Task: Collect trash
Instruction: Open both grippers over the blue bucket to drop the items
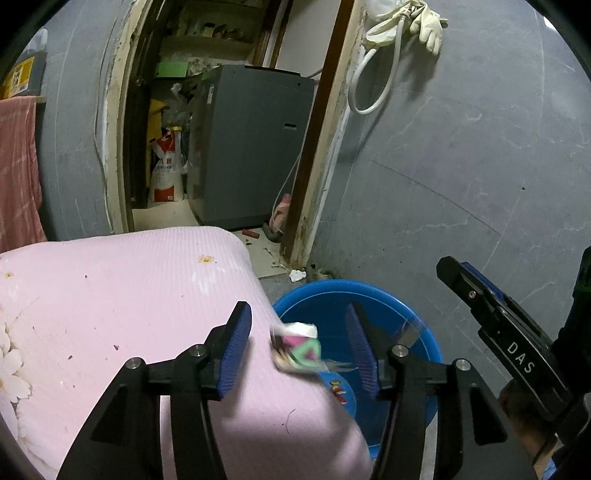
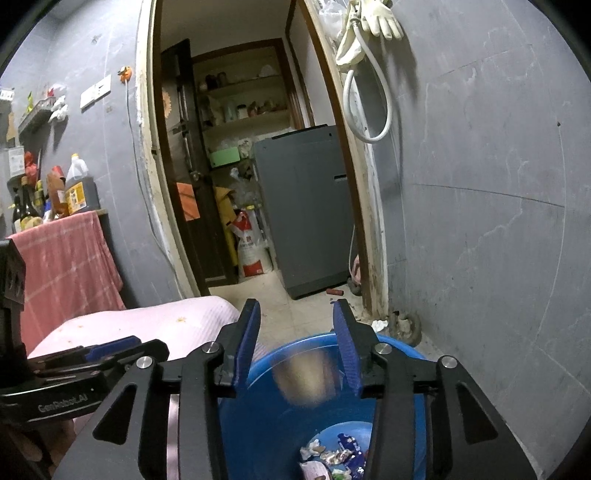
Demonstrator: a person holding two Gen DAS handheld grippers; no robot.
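Note:
In the left wrist view my left gripper is open over the edge of a pink cushion. A blurred pink, green and white wrapper hangs in the air between its fingers, touching neither, above a blue basin. My right gripper shows at the right. In the right wrist view my right gripper is open above the blue basin. A blurred brown piece of trash is in the air between its fingers. Several wrappers lie in the basin's bottom. My left gripper shows at the left.
A grey wall stands close on the right, with a hose and gloves hung high. A doorway leads to a grey washing machine. A pink-cloth table with bottles is at left. White paper scrap lies on the floor.

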